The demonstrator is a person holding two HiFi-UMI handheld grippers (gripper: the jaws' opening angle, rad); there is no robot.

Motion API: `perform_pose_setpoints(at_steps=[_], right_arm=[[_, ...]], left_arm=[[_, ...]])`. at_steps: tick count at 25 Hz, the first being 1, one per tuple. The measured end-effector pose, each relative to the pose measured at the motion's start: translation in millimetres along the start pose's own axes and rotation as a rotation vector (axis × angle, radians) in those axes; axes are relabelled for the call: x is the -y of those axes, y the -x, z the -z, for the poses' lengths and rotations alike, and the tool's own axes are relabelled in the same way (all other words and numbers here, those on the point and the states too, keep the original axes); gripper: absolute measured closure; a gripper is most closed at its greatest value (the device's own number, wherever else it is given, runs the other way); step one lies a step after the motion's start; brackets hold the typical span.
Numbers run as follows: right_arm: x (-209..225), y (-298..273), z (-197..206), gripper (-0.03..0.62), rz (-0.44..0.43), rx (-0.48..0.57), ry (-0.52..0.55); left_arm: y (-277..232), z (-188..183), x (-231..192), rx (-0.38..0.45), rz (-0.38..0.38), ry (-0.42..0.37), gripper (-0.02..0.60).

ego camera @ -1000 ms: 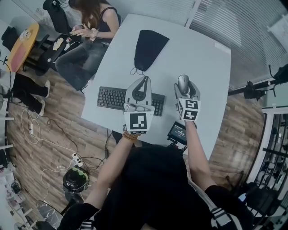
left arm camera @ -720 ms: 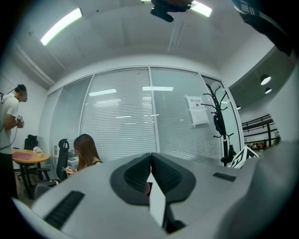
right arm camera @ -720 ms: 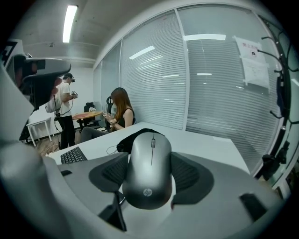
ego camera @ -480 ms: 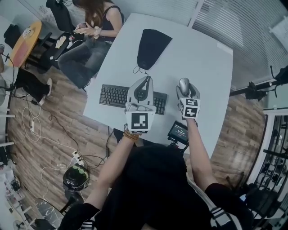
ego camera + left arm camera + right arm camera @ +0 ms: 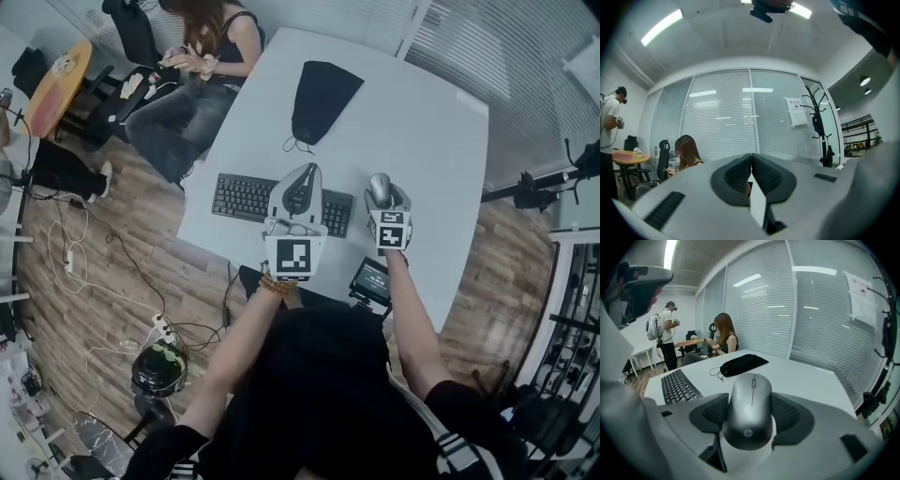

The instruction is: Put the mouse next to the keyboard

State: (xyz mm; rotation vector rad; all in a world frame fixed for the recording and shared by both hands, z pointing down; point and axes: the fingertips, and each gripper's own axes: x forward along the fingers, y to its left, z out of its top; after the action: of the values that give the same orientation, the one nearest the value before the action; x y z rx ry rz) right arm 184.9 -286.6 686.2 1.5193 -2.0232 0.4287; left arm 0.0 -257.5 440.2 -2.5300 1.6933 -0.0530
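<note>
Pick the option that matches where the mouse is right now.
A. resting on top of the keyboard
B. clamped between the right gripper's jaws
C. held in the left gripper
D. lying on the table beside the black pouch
B: the right gripper view shows the silver mouse pressed between the two jaw pads of the right gripper, while the left gripper has its jaws together on nothing.

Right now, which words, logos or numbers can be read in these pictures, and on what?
"hp": logo on the mouse.
Too blurred to read: the print on the paper sheet stuck to the glass wall.
Too small to read: the key legends on the keyboard.
</note>
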Motion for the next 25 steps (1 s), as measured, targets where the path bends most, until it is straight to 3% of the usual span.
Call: perform_pose_setpoints(at_steps=[25], right_arm=[[-21.0, -13.4, 95.5, 0.306, -0.038, -0.234, -0.009]], left_arm=[[3.9, 16.1, 7.1, -0.035, 0.027, -0.012, 0.569]])
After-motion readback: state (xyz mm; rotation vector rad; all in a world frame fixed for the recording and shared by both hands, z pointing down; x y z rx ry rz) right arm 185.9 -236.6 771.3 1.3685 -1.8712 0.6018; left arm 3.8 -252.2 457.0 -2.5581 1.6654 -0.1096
